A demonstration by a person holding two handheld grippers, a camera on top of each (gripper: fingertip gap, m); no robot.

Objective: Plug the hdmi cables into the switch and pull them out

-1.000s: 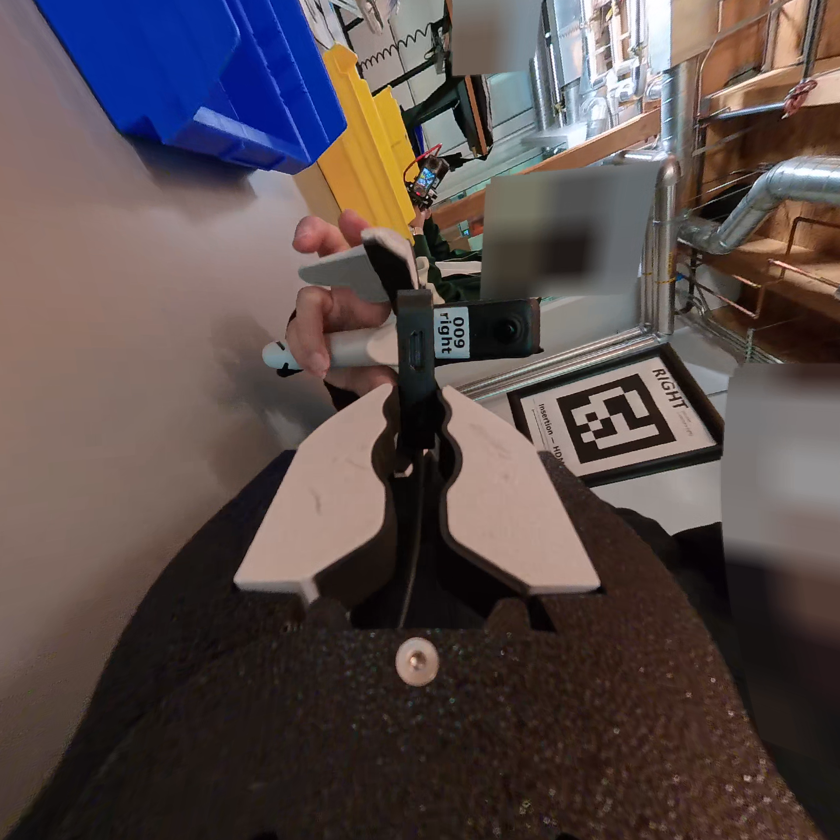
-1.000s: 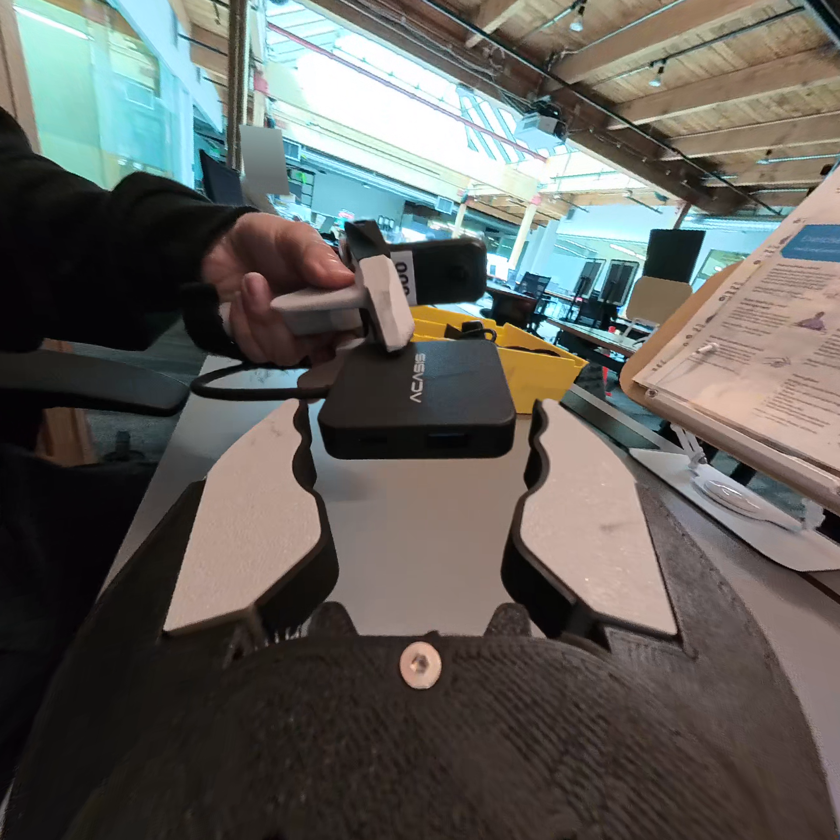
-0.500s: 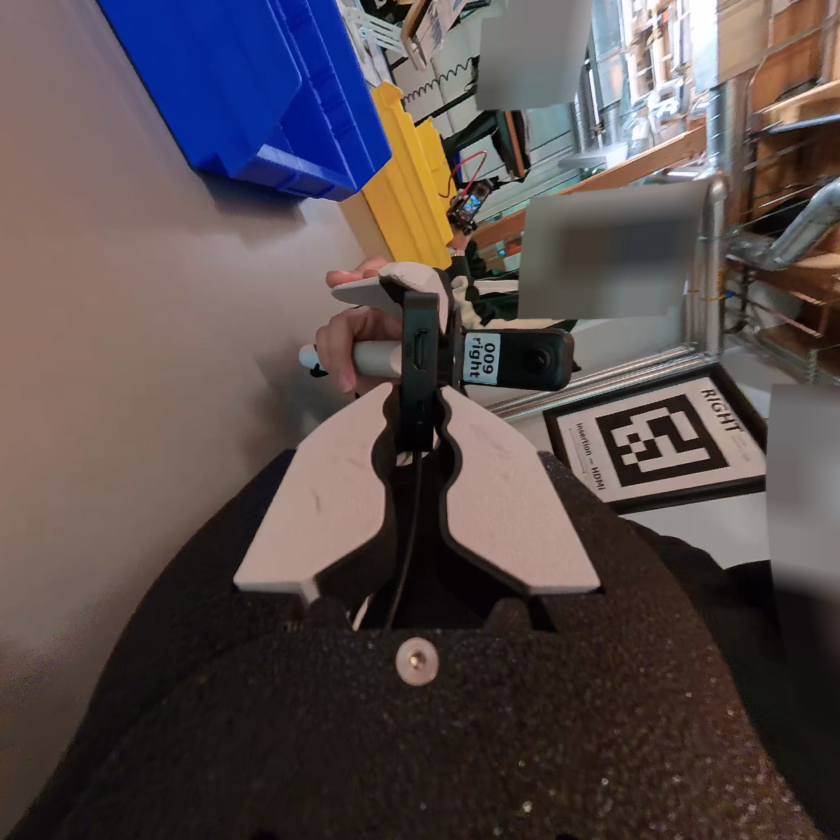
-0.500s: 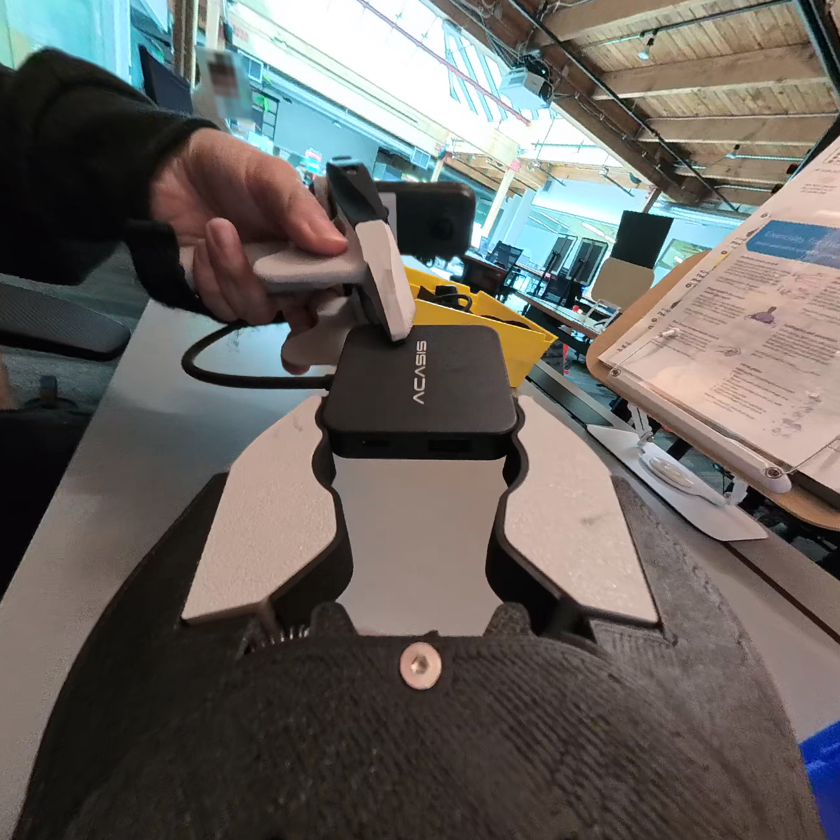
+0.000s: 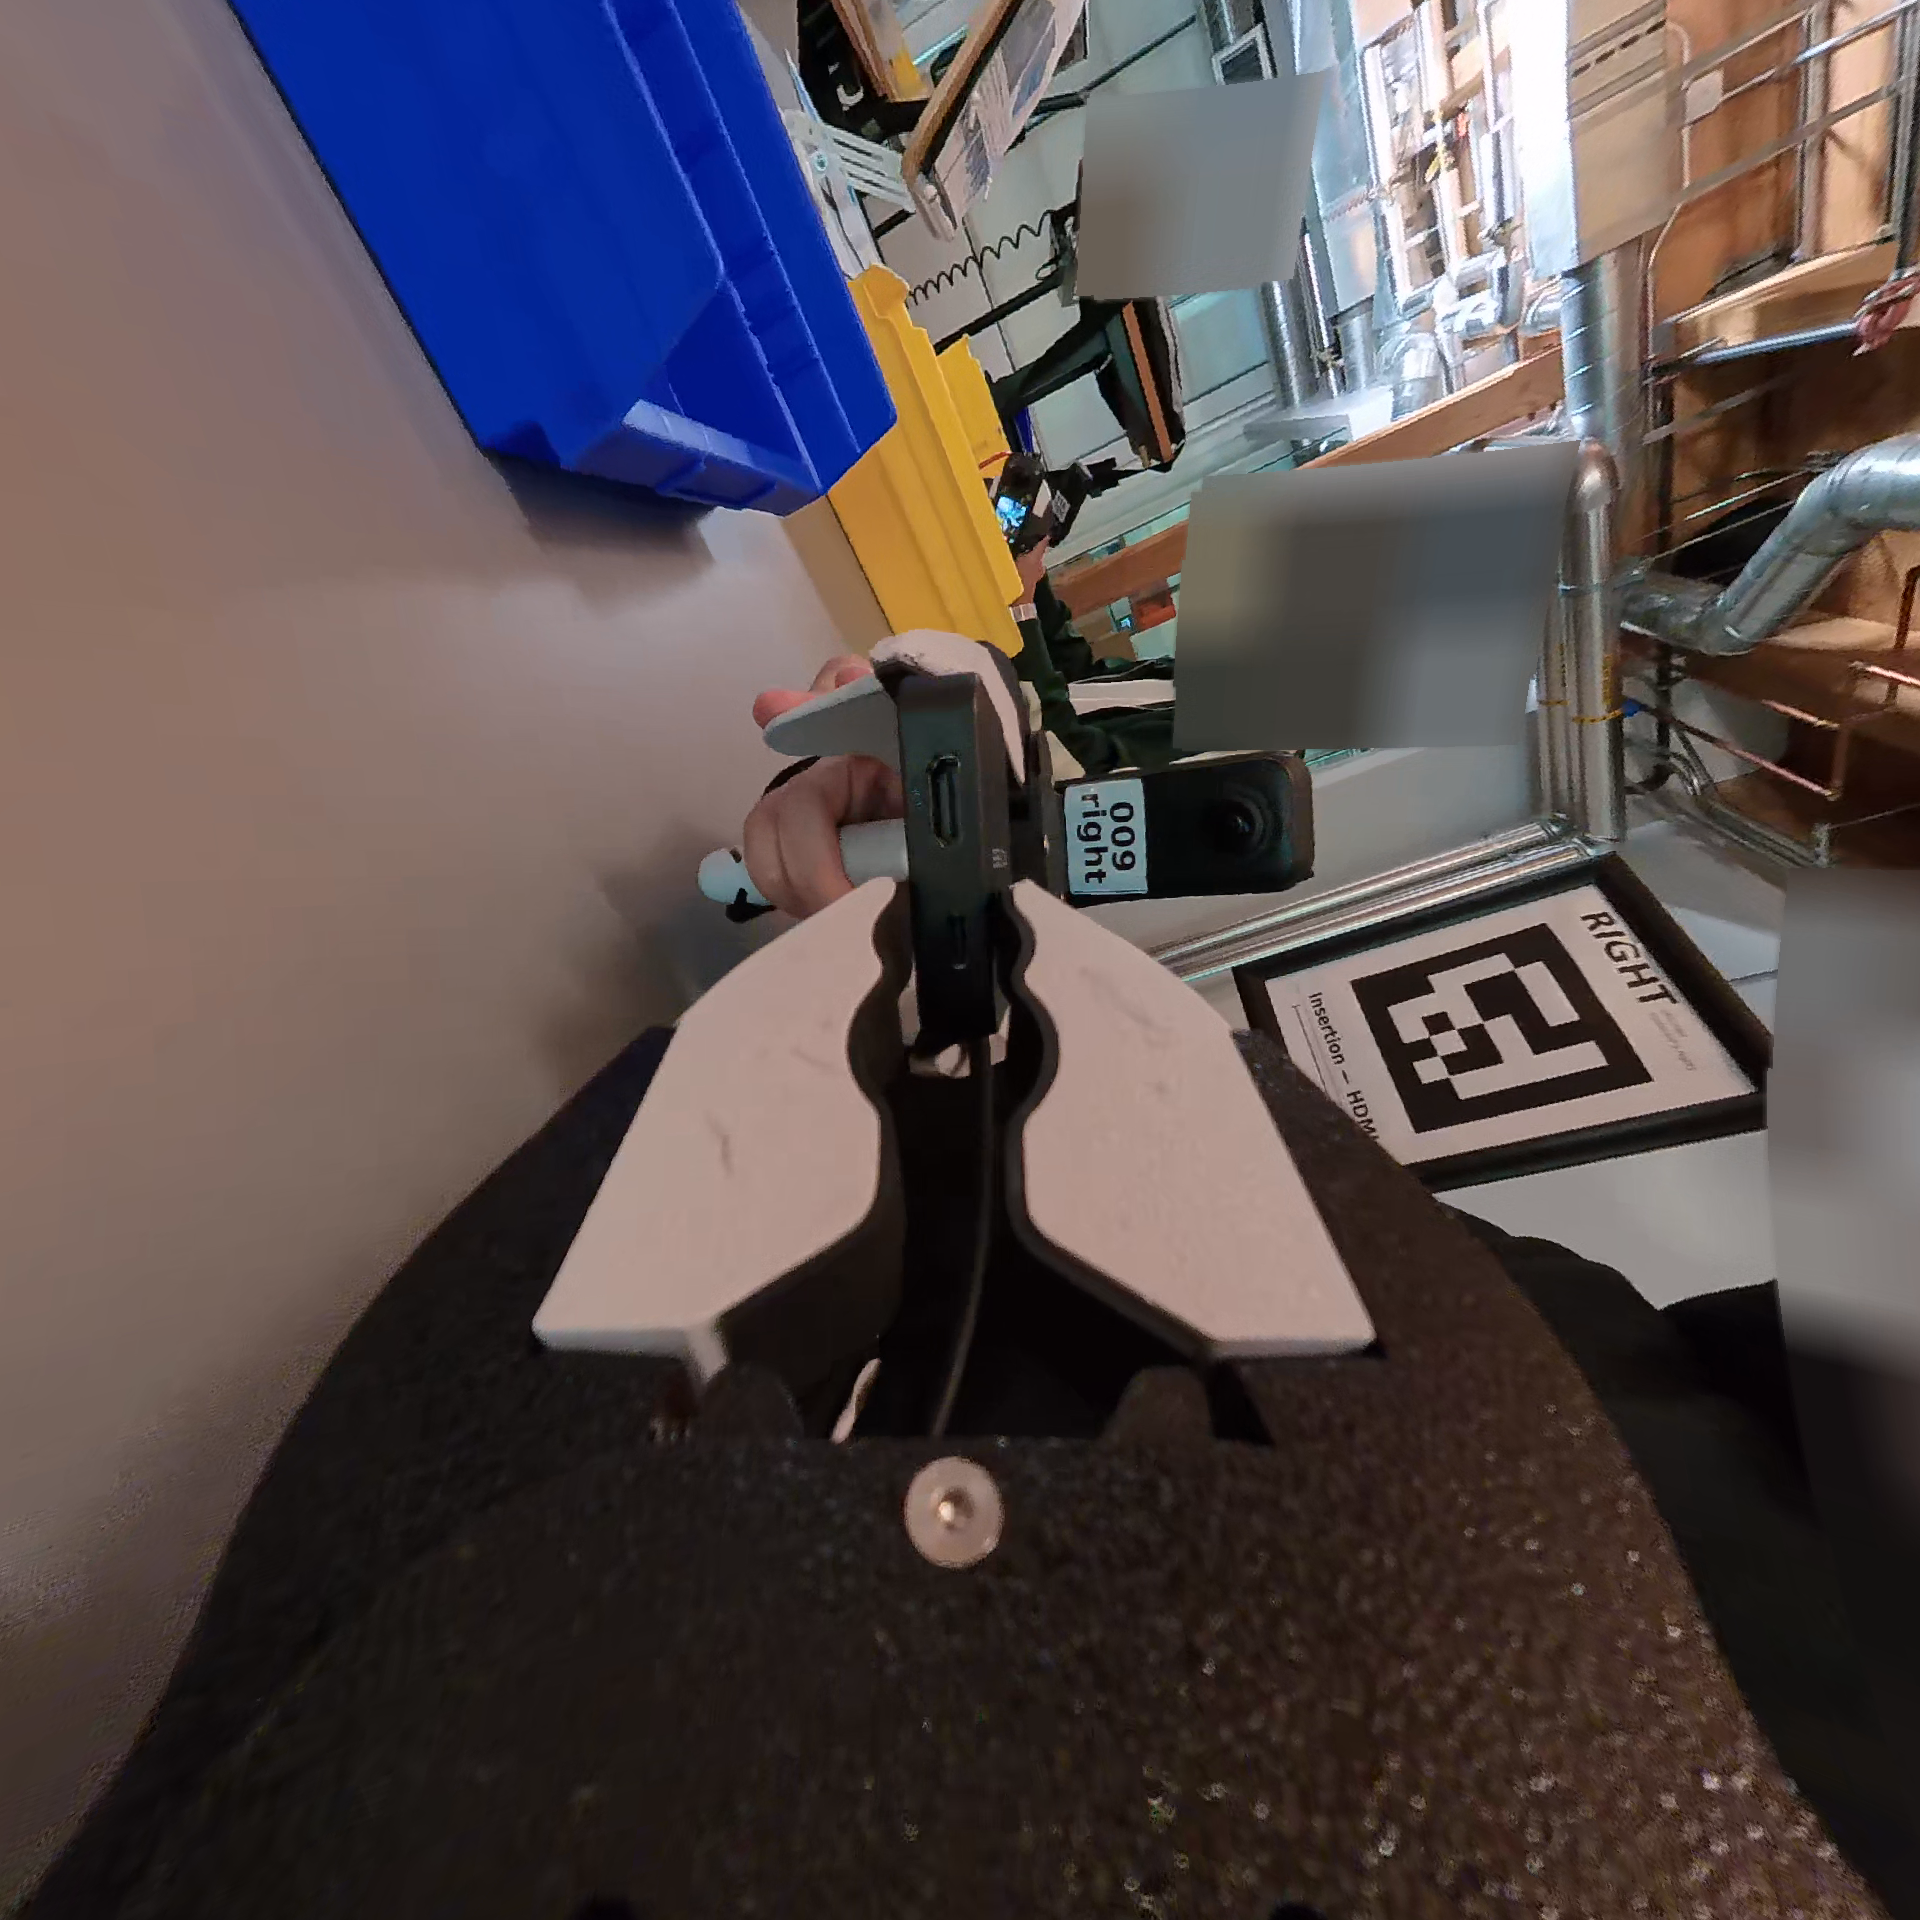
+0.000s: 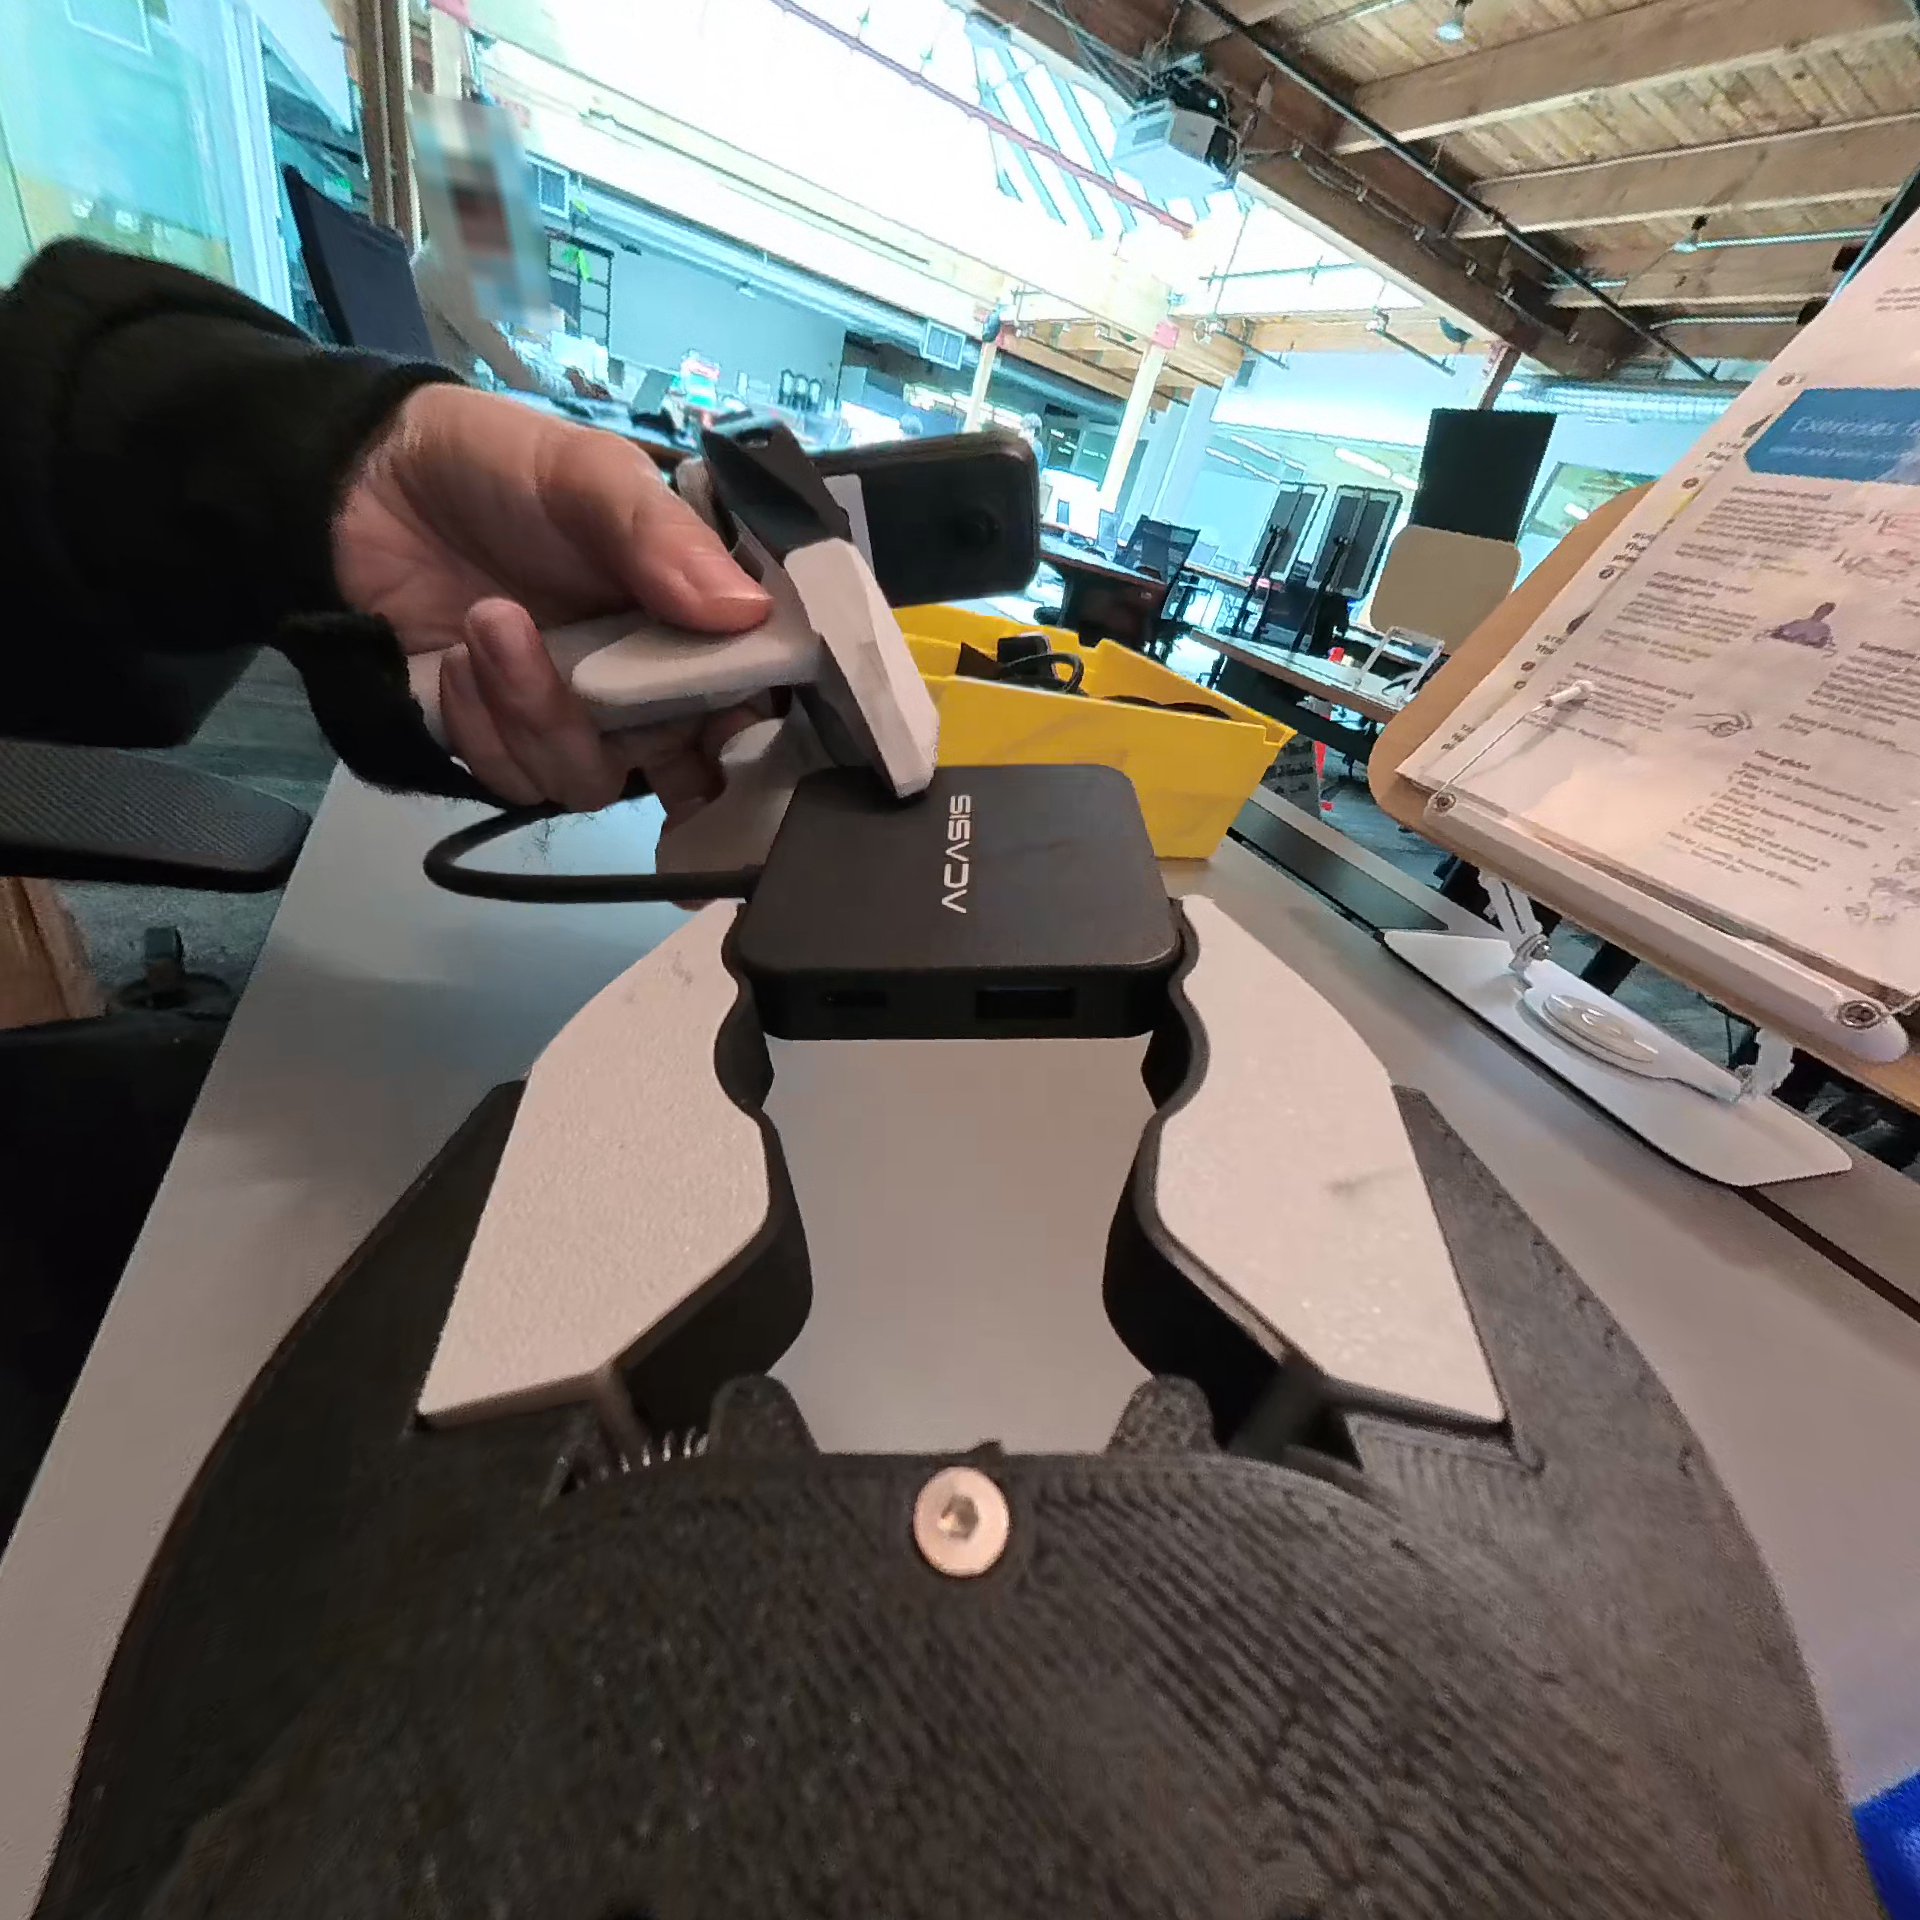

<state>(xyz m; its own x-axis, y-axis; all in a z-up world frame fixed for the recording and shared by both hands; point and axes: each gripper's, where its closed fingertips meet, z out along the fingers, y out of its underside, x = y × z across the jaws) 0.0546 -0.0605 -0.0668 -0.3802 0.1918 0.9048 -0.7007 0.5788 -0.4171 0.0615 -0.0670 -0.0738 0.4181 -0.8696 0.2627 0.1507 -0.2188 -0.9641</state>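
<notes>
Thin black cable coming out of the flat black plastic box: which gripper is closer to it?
Left. The thin black cable runs through the left gripper. The right gripper clasps the flat black plastic box at its opposite end, apart from the cable.

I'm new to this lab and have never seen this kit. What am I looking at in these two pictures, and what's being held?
There is no robot here. A person holds a gripper in each hand, and each one carries a camera looking along its two fingers. One picture is from the left gripper, the other from the right gripper. Both are shut on the same black switch: the left pinches its flat faces, the right its two sides. A black cable leaves the switch. On the grey table stand a yellow bin, a blue bin, a page stand and a framed marker card.
</notes>
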